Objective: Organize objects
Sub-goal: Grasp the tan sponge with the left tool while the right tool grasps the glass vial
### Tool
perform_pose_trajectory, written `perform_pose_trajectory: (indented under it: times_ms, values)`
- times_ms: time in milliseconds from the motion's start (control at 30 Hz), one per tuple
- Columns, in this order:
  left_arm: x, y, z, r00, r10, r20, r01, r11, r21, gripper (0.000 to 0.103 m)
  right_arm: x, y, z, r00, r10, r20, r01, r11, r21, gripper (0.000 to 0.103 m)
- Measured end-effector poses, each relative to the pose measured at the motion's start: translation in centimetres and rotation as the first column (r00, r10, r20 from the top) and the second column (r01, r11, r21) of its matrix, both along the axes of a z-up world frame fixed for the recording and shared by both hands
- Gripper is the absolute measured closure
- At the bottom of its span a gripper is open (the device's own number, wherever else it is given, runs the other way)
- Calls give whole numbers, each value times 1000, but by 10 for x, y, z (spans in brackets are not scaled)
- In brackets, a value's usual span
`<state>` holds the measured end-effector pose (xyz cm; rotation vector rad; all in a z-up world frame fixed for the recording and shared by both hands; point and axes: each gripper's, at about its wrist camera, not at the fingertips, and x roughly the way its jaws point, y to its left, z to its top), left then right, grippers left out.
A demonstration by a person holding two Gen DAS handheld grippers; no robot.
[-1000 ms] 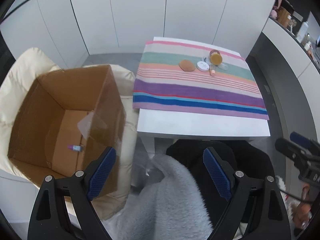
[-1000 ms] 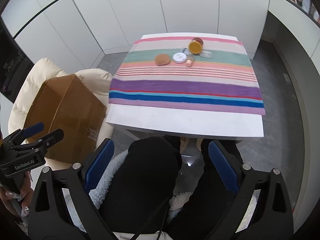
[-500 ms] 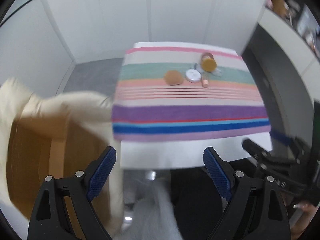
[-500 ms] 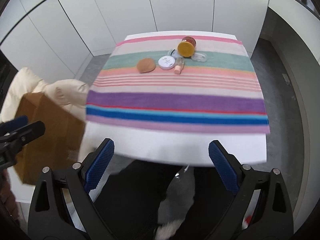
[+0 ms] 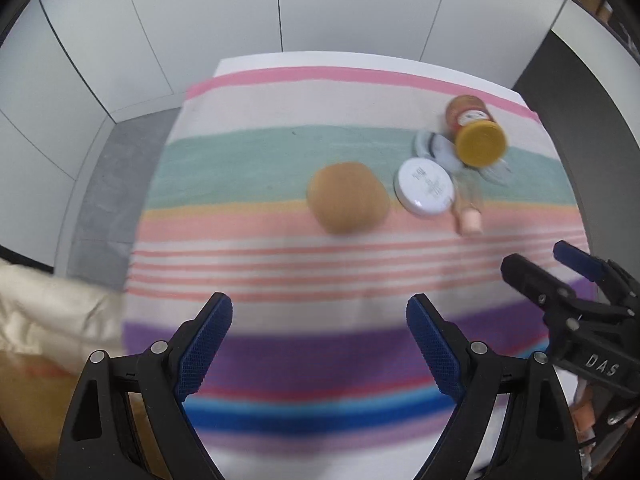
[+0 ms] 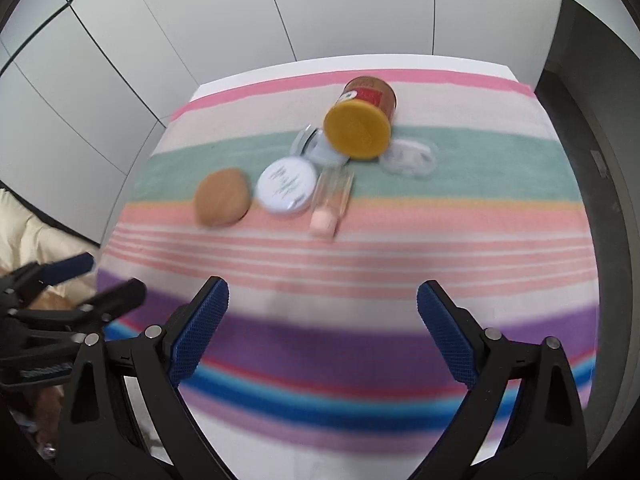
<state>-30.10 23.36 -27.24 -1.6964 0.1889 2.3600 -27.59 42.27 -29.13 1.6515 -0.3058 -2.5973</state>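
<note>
Objects for sorting lie in a loose cluster on the striped cloth, in the upper right of the left wrist frame and the upper centre of the right wrist frame; both frames are motion-blurred. Left gripper: released, jaws spread wide with nothing between them, its blue pads over the purple and blue stripes at the bottom of the frame. Right gripper: likewise released and empty, over the same near stripes; it also shows at the right edge of the left wrist frame, apart from the cluster. Beyond the left gripper, a tan rounded sponge lies at frame centre on the green and peach bands. Just right of it sits a white round tin, close to the sponge. A small clear bottle with a pink cap lies on its side against the tin's right edge. Above these, a jar with a yellow lid lies tipped over, lid toward the camera, partly over a pale flat disc. In the right wrist view a clear shallow lid lies just right of the jar. The cloth covers a white table. Cream padding fills the lower left of the left wrist frame.
</note>
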Motion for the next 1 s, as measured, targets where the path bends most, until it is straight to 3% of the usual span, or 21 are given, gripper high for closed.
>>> perform_pose_trajectory:
  times_ms: [133, 233, 367, 433, 467, 533, 600, 700, 1000]
  values:
    - [-16, 15, -23, 999, -24, -28, 24, 1000, -3, 13, -34, 5, -21, 1000, -2, 17, 2, 998, 55, 10]
    - [-30, 25, -37, 999, -28, -30, 28, 1000, -12, 13, -58, 0, -39, 999, 18, 38, -22, 993, 117, 21]
    - [-43, 32, -46, 999, -23, -39, 23, 1000, 6, 13, -74, -5, -57, 998, 33, 53, -43, 980, 193, 42]
    - [-50, 35, -51, 999, -7, -39, 7, 1000, 6, 14, -74, -6, -55, 998, 45, 33, -50, 979, 195, 58]
    - [-53, 35, -53, 999, 4, -42, -3, 1000, 8, 18, -73, -6, -53, 999, 44, 29, -49, 978, 204, 73]
    - [-60, 37, -58, 999, 24, -48, -24, 1000, 2, 23, -72, -5, -52, 999, 33, 35, -39, 978, 205, 73]
    - [-60, 43, -56, 997, 1, -82, -1, 1000, 0, 38, -69, -3, -51, 999, 22, 32, -28, 979, 203, 73]
    - [-55, 50, -55, 993, -42, -114, 38, 999, -35, 47, -71, 6, -53, 999, 4, 39, -11, 981, 194, 74]
    - [-54, 44, -39, 992, -18, -122, 12, 999, -53, 49, -56, 19, -43, 999, -33, 39, 25, 985, 172, 74]
